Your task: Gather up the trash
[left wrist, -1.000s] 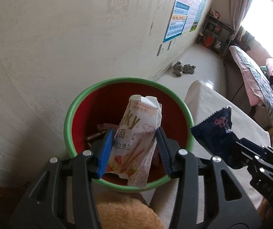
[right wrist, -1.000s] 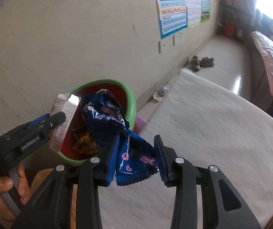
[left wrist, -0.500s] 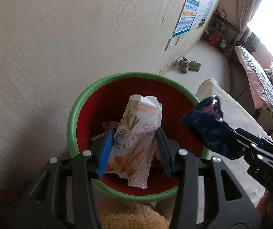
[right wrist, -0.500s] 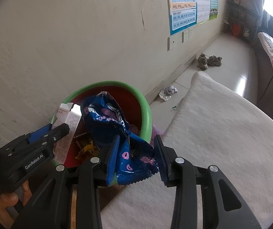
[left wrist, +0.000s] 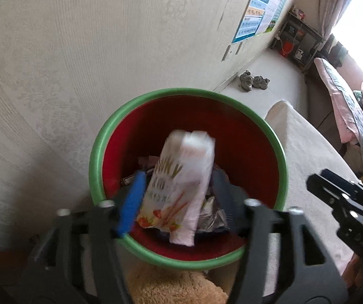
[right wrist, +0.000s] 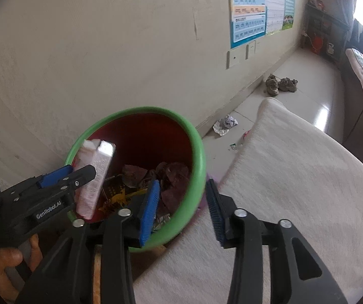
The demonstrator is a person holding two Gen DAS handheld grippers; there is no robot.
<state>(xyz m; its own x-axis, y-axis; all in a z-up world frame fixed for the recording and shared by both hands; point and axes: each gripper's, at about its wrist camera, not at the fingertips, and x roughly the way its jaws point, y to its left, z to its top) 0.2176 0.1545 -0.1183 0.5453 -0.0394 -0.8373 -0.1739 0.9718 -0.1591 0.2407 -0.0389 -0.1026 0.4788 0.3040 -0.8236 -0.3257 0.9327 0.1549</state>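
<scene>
Left hand-held gripper (left wrist: pixel 178 202) sits over the round bin with green rim and red inside (left wrist: pixel 97 157), pointed down into it. Its jaws have just been opening; the white snack-stick box with orange and green print (left wrist: pixel 181 182) is between the blue pads (left wrist: pixel 132 202), tilted and blurred, a gap on its right side, so it looks released, not pinched. In the right wrist view the same box (right wrist: pixel 94 177) leans against the bin's near-left inner wall, top end above the rim, beside the left gripper's finger tip.

Right hand-held gripper (right wrist: pixel 184 202) straddles the bin's green rim (right wrist: pixel 199 167): left blue pad (right wrist: pixel 149 210) inside the bin, right one outside over the off-white fuzzy cloth surface (right wrist: pixel 295 190). Its jaws have just been opening too, and nothing is between them now.

Bottom of the bin holds dark purple-brown crumpled wrappers (right wrist: pixel 171 177), a yellow-and-dark wrapper (right wrist: pixel 116 193) and a silvery foil bit (left wrist: pixel 211 217). The blue snack bag is not clearly made out among them.

On the pale floor by the wall lies a crumpled silver-white wrapper (right wrist: pixel 224 125), with small scraps (right wrist: pixel 233 147) near the cloth's edge. A pair of grey shoes (right wrist: pixel 280 84) sits farther along the wall. Part of a hand (right wrist: pixel 1 258) grips the left gripper's handle at lower left.
</scene>
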